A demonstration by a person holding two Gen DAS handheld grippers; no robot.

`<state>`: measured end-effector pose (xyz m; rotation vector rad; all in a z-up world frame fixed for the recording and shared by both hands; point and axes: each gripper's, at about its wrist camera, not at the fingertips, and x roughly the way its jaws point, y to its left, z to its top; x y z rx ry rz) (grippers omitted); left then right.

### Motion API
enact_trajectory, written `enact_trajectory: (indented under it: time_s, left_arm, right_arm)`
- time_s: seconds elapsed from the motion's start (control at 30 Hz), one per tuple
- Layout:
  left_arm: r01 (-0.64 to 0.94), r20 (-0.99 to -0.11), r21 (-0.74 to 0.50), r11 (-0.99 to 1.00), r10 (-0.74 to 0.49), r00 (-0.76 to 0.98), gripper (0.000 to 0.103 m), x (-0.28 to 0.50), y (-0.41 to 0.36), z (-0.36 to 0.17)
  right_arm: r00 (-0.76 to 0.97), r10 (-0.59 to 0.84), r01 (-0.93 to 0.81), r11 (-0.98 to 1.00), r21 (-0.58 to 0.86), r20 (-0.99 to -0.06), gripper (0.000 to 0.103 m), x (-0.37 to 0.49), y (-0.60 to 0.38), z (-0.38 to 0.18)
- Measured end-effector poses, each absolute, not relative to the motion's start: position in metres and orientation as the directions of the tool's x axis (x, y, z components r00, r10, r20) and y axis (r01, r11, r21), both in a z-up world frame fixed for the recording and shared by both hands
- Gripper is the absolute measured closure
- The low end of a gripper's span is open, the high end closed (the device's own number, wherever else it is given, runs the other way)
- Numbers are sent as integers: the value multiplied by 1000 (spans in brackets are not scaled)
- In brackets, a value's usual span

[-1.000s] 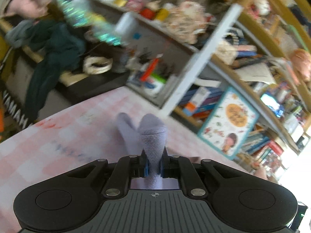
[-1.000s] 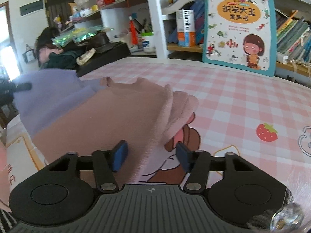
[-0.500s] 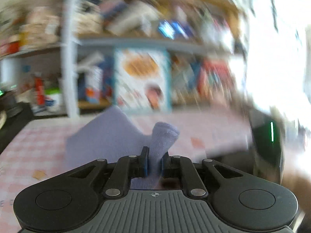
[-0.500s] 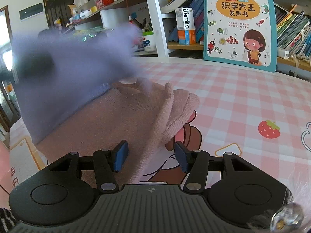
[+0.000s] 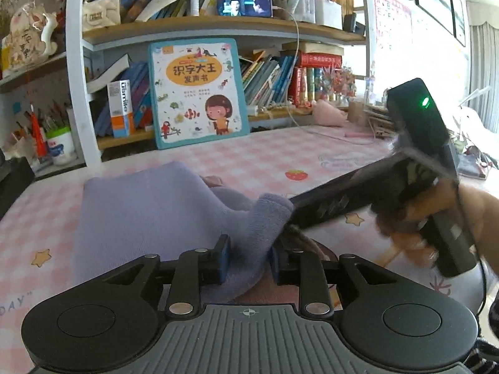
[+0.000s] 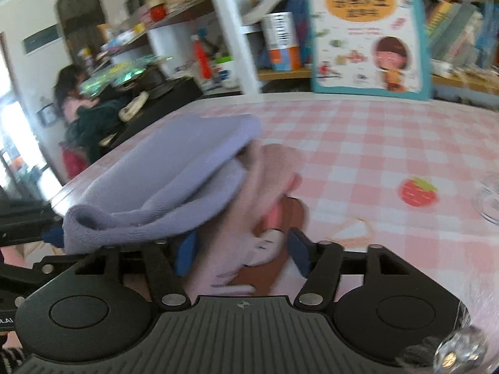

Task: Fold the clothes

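Observation:
A lilac knit garment point(image 5: 149, 208) lies folded over on the pink checked tablecloth point(image 5: 280, 152). My left gripper point(image 5: 248, 257) has its jaws partly apart around a bunched lilac fold, pads point(image 5: 224, 258) touching its sides. In the right wrist view the lilac cloth point(image 6: 174, 180) lies over a pink garment point(image 6: 249, 215). My right gripper point(image 6: 241, 255) is open, with pink cloth lying between its fingers. The right gripper's body also shows in the left wrist view point(image 5: 389, 184), held by a hand.
A children's picture book point(image 5: 196, 90) leans against the bookshelf point(image 5: 218, 28) at the table's far edge. A white cup with pens point(image 5: 60, 148) stands at the back left. Dark clothes and clutter point(image 6: 103, 112) lie beyond the table's left side.
My left gripper swung the lilac cloth across and laid it over the pink garment, and its jaws have loosened. The right gripper stayed open and shifted slightly.

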<state>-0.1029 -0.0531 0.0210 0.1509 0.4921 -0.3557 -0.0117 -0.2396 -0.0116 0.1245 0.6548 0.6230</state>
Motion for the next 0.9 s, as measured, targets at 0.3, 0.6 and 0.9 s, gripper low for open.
enact_trajectory:
  time_s: [0.3,0.6,0.9]
  left_arm:
    - [327,-376,11,945,-299,877,89,-110,-51,21]
    - [363,-425,44,931,-311,850,89,-109,-56,12]
    - [382,-453,11,924,-336,826,76,-106,-53,5]
  right_arm:
    - [492,809,-451,554,699,-323,29,-22,-284,7]
    - [363,905,-287,335,898,-222,22,31,-245,-23]
    - [574,806,-316,376,871,-140,25,80,-251,9]
